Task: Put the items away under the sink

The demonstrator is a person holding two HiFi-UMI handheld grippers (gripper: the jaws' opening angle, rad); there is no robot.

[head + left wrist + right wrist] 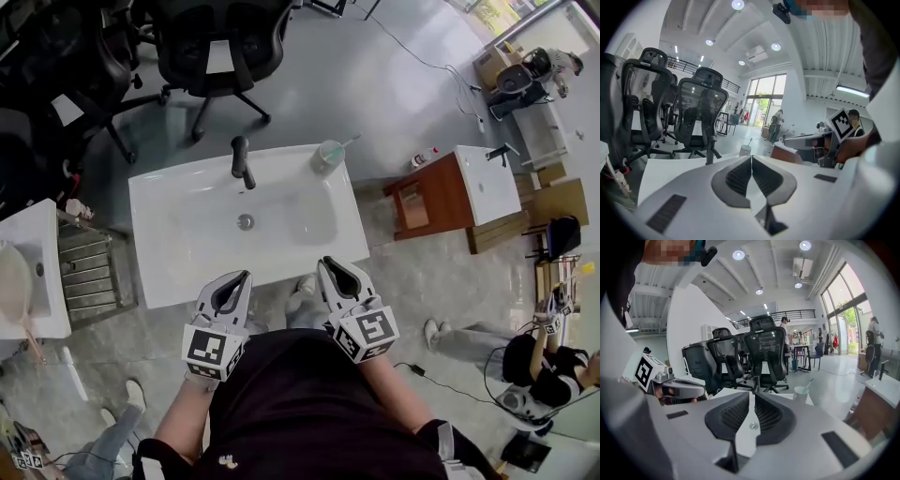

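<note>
**A:** How do the two grippers stand?

**B:** The left gripper [244,277] has its jaws pressed together with nothing between them. The right gripper [326,264] is the same, with only a thin slit between its ribbed pads, and it is empty too.

**A:** Where are they?

**B:** They are side by side at the near edge of the white sink [169,262]. Both point across the basin and tilt a little downward.

**A:** And the things to put away?

**B:** A cup [326,157] with a toothbrush [349,142] in it stands on the sink's far corner. It is straight ahead of the right gripper and well apart from both. Neither gripper touches it.

**A:** What else lies ahead of them?

**B:** The black faucet [242,161] rises at the far rim, straight ahead of the left gripper. The drain [246,222] sits between the faucet and that gripper's tips. Office chairs [211,47] stand beyond the sink.

**A:** And off to the side?

**B:** A second vanity [441,197] with a wooden cabinet stands to the right of the right gripper. A small bottle [424,157] lies on the floor just beside it. The sink's top hides the space underneath.
</note>
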